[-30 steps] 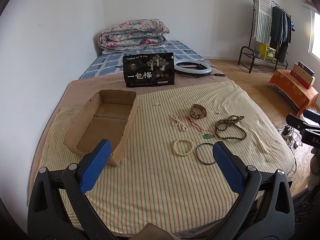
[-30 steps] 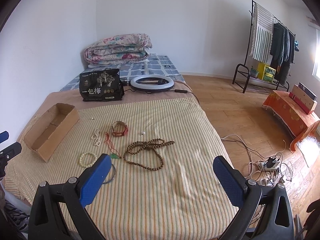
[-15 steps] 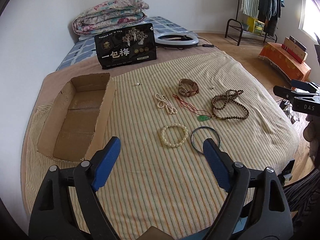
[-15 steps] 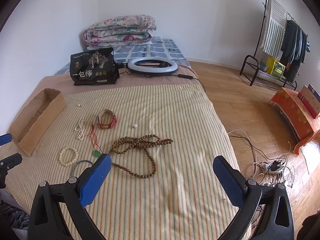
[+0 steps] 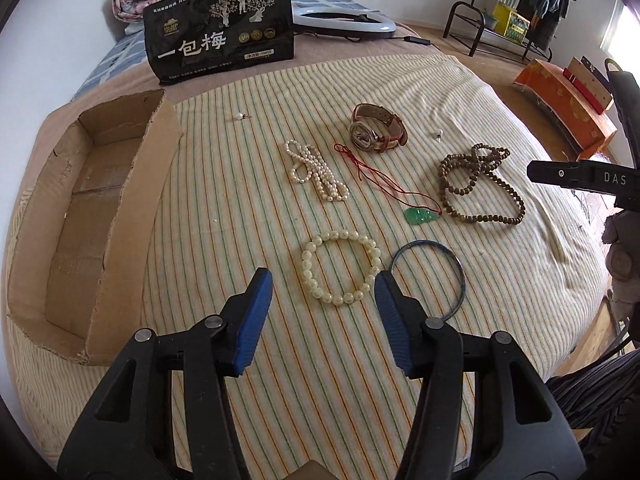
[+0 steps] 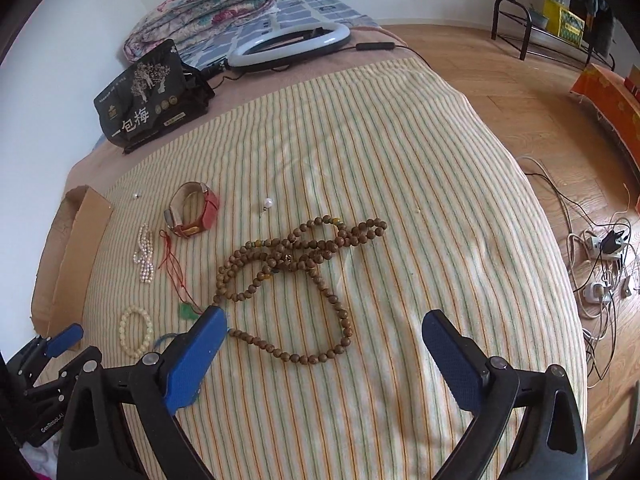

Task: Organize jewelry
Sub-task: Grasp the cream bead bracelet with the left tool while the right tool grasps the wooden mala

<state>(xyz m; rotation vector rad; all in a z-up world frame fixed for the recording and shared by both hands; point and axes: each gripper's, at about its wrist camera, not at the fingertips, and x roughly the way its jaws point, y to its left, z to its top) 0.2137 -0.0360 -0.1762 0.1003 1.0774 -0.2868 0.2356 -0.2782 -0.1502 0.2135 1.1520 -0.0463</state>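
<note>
In the left wrist view the left gripper (image 5: pixel 323 294) fills the bottom of the frame, its blue-padded jaws spread wide and holding nothing, poised above the striped bedspread (image 5: pixel 248 184). Between the jaw tips, just above them in the frame, lies the cream bead bracelet (image 5: pixel 341 267), with the thin blue bangle (image 5: pixel 430 276) just beside it to the right, partly hidden by the right-hand jaw. Higher in the frame sit the jade pendant on a red cord (image 5: pixel 418 216), the pearl strand (image 5: pixel 316 176), the wristwatch with a brown strap (image 5: pixel 376 129) and, at right, the looped brown wooden bead necklace (image 5: pixel 478 184); two loose pearl pins (image 5: pixel 239 117) rest near the top of the spread. The open cardboard box (image 5: pixel 92 216) takes up the left side, and a black snack bag (image 5: pixel 222 26) stands at top centre. In the right wrist view the right gripper (image 6: pixel 325 334) is likewise wide open and grasps nothing, hovering over the lower loop of the wooden bead necklace (image 6: pixel 296 276) at frame centre. The watch (image 6: pixel 192 210), pearls (image 6: pixel 145 254) and cream bracelet (image 6: pixel 136 332) lie toward the left, and a ring light (image 6: pixel 290 42) lies at the top.
</note>
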